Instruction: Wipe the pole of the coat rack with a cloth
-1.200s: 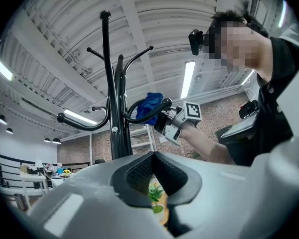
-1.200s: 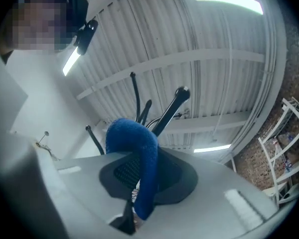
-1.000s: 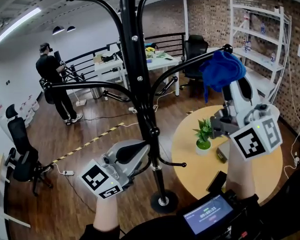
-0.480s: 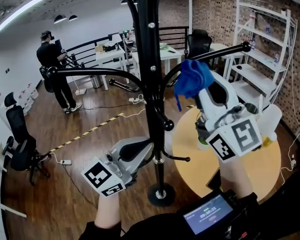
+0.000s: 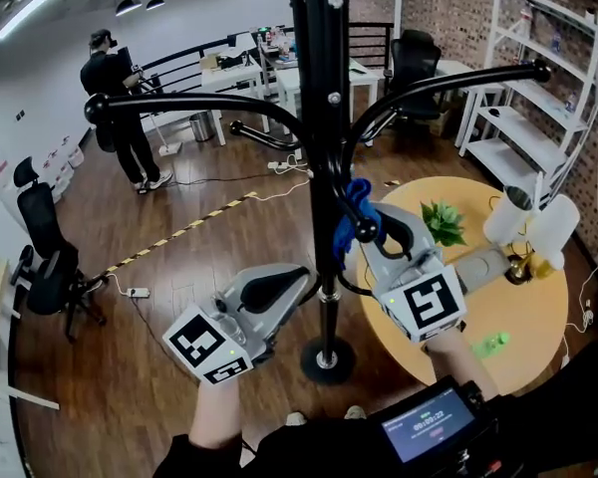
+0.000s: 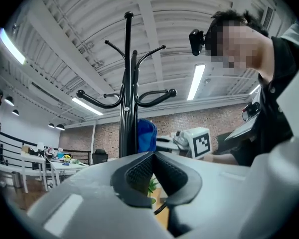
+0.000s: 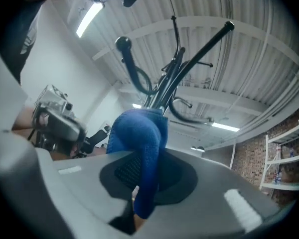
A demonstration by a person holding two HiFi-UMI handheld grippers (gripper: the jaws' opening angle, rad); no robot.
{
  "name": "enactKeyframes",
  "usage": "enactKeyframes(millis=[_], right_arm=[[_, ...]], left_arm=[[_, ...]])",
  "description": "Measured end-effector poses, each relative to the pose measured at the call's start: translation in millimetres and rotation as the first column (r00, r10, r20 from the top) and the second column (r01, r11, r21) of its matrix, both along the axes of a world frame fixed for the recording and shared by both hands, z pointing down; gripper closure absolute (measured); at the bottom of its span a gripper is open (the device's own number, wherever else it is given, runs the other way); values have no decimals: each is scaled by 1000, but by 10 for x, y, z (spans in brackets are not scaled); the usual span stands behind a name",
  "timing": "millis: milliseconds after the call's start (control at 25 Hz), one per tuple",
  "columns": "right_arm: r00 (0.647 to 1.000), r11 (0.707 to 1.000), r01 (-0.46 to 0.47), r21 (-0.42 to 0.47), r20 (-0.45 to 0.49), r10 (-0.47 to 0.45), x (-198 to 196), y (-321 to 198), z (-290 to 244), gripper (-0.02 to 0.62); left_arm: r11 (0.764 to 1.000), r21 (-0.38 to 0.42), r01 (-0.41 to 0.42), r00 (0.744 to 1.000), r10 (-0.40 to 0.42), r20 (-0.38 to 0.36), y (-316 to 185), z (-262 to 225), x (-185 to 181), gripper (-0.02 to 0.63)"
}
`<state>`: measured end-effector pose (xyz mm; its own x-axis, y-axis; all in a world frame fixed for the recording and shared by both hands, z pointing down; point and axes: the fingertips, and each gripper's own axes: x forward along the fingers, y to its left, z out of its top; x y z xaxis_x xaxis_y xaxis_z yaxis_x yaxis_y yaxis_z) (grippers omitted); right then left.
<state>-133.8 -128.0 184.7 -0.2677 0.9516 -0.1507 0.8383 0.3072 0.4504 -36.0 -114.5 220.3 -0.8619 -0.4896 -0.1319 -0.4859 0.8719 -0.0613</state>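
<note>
Head view: left gripper (image 5: 297,285), near left, jaws pressed together on nothing, tips just beside the lower coat rack pole (image 5: 326,147). Right gripper (image 5: 367,229), jaws pinching the blue cloth (image 5: 347,219); the cloth lies against the pole's right side, below the curved hooks. Round table (image 5: 523,342), right, bearing a potted plant (image 5: 441,222). Person (image 5: 120,98) standing, far left.

Your left gripper (image 5: 301,279) and right gripper (image 5: 367,222) have pale grey shells and black ribbed pads (image 6: 139,172). Each carries a white cube (image 5: 207,345) printed with black square markers. You wear a black top (image 6: 281,88).
</note>
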Motion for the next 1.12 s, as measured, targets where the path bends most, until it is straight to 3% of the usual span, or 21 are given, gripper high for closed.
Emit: enactKeyframes(millis=[80, 160, 240, 360, 440, 680, 840, 1000, 1120], right_arm=[[999, 988, -22, 153, -39, 28, -37, 5, 513, 555], [997, 950, -18, 311, -69, 41, -46, 0, 1026, 555], [997, 887, -2, 462, -68, 38, -8, 5, 1500, 554], [998, 754, -23, 656, -27, 53, 32, -47, 2071, 551], [998, 713, -34, 700, -19, 66, 38, -103, 2186, 551], [988, 675, -63, 736, -50, 146, -52, -536, 2094, 551], [982, 708, -62, 704, -83, 169, -102, -663, 2061, 551], [988, 710, -37, 703, -81, 132, -62, -439, 2141, 551], [990, 746, -9, 666, -97, 99, -47, -169, 2127, 551]], left_arm=[[1000, 8, -8, 1000, 8, -13, 15, 45, -33, 606], [1000, 15, -23, 999, 23, -23, -10, 83, -82, 606], [999, 20, -45, 999, 46, -28, -59, 110, -130, 606], [996, 20, -88, 995, 89, -36, -160, 144, -191, 606], [994, 19, -111, 993, 111, -38, -209, 148, -230, 606], [990, 28, -138, 990, 139, -34, -237, 151, -333, 606], [990, 35, -139, 990, 140, -29, -192, 156, -395, 606], [991, 33, -131, 991, 132, -29, -136, 164, -404, 606], [994, 30, -104, 994, 105, -31, -24, 162, -381, 606]])
